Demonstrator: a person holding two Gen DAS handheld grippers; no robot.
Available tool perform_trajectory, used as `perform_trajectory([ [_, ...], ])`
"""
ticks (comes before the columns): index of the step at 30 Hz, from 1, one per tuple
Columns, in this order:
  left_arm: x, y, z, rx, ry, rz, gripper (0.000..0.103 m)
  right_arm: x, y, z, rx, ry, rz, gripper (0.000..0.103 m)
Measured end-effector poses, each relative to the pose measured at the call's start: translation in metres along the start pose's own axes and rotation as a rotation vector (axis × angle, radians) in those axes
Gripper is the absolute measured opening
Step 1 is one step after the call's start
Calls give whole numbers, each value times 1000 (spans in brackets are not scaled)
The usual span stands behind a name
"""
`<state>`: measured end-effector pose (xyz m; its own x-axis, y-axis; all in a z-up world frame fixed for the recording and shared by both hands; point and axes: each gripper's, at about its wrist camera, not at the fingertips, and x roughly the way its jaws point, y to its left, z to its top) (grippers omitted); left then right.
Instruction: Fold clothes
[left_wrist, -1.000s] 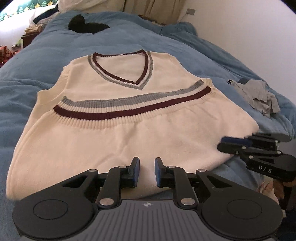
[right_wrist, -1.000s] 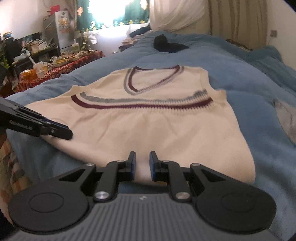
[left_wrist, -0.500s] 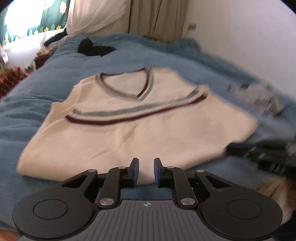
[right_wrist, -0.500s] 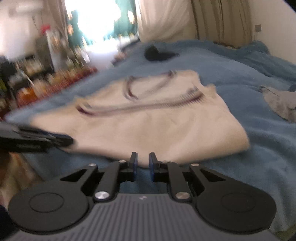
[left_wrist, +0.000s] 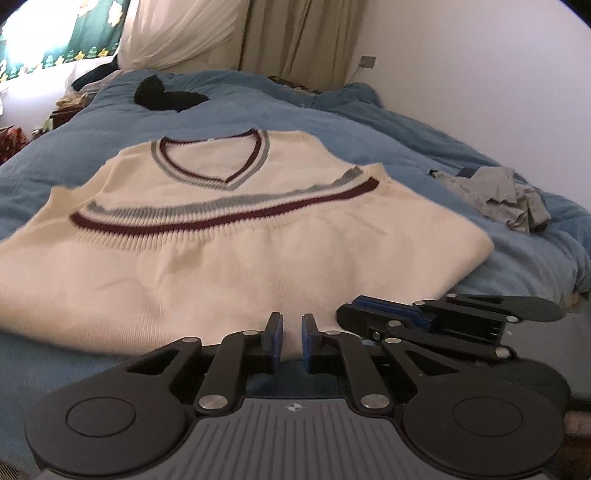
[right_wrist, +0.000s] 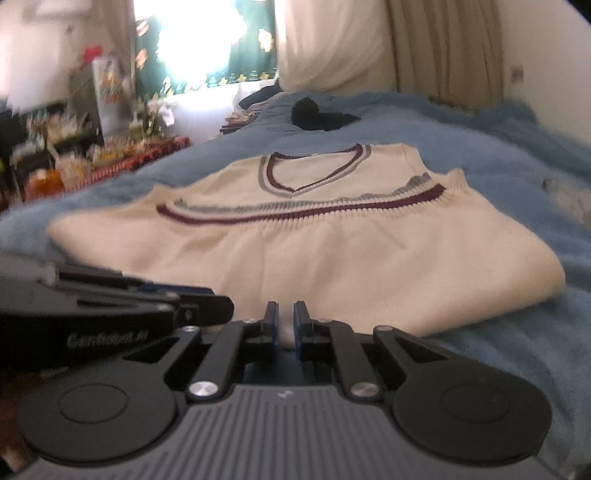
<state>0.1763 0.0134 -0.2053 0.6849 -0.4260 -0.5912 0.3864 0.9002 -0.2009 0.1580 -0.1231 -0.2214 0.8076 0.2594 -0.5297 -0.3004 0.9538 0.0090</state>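
Observation:
A cream knitted vest (left_wrist: 229, 266) with maroon and grey stripes lies folded in half on the blue duvet (left_wrist: 369, 122), its hem band turned up below the V-neck. My left gripper (left_wrist: 291, 332) is at the near fold edge. Its jaws are closing, with a narrow gap and cream knit between the pads. My right gripper (right_wrist: 284, 325) sits at the same edge just to the right, jaws closing too, a small bulge of the vest (right_wrist: 351, 258) pinched between its pads. Each gripper shows in the other's view: right gripper (left_wrist: 351, 314), left gripper (right_wrist: 218, 306), close side by side.
A crumpled grey garment (left_wrist: 498, 195) lies on the duvet to the right, near the white wall. A black item (left_wrist: 166, 96) rests at the far end of the bed. A cluttered table (right_wrist: 110, 162) stands off the bed's left side.
Both grippers sank to the vest's near fold edge and came close together. Their jaws narrowed, and cream knit now shows between the pads.

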Motion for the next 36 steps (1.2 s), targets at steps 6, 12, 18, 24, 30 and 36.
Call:
perform_trajectory([
  [6, 1, -5, -9, 26, -13, 31, 10, -8, 4, -13, -32, 0, 10, 9],
  [12, -3, -1, -13, 17, -29, 16, 10, -22, -2, -4, -9, -68, -18, 11],
  [18, -4, 0, -14, 13, -30, 12, 10, -16, -31, 5, 2, -80, -152, 16],
  [24, -4, 1, -14, 5, -28, 5, 10, -25, -54, -14, 28, -48, -158, 15],
  [30, -4, 1, -14, 2, -29, 4, 10, -42, -56, -16, 28, -34, -156, 15],
  [36, -4, 2, -14, -5, -31, 5, 10, -62, -59, 0, -8, -116, -225, 15],
])
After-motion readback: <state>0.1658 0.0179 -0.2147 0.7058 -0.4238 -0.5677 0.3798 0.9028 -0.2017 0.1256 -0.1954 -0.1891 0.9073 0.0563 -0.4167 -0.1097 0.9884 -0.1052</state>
